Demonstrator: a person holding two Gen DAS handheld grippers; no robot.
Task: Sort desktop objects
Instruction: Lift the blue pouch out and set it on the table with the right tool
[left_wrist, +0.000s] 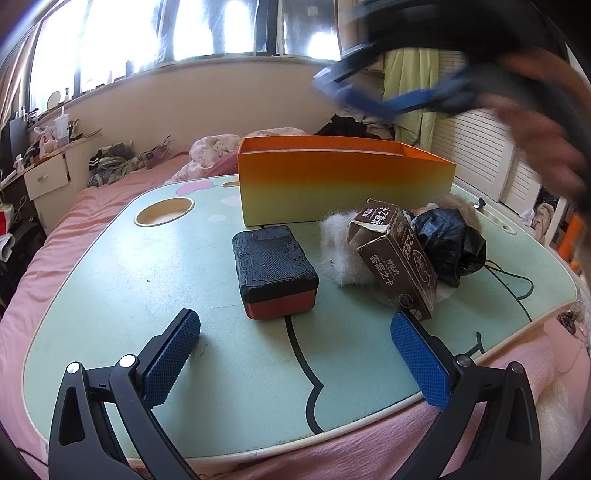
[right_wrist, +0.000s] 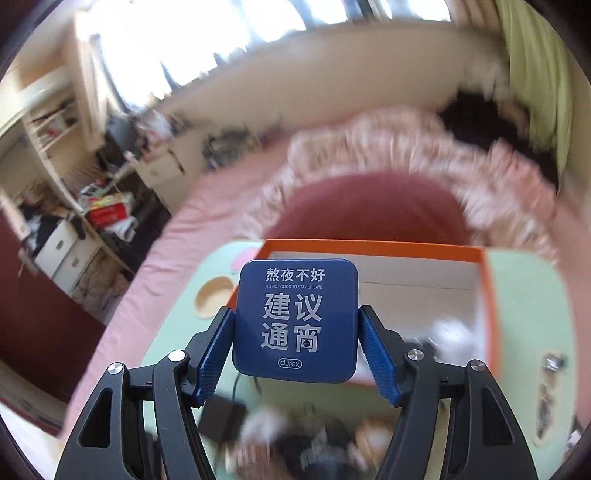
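Left gripper (left_wrist: 295, 354) is hanging at 6 o'clock over the green lap table (left_wrist: 110, 280), jaws spread wide w/ nothing between them, prob. waiting its turn. Just ahead at 12 of it, the black block w/ red base (left_wrist: 275, 271) is lying flat, untouched, an easy next pick. At 2 o'clock the brown card box (left_wrist: 399, 258) is leaning on white fluff (left_wrist: 340, 258) and a black bag (left_wrist: 450, 243), a loose heap not yet sorted. The orange bin (left_wrist: 343, 181) is standing open-topped at the far edge as the drop spot. Right gripper (right_wrist: 295, 332) is clamping the blue tin (right_wrist: 297, 317) by both side edges, label up, carrying it above the bin's near wall, likely for a drop inside.
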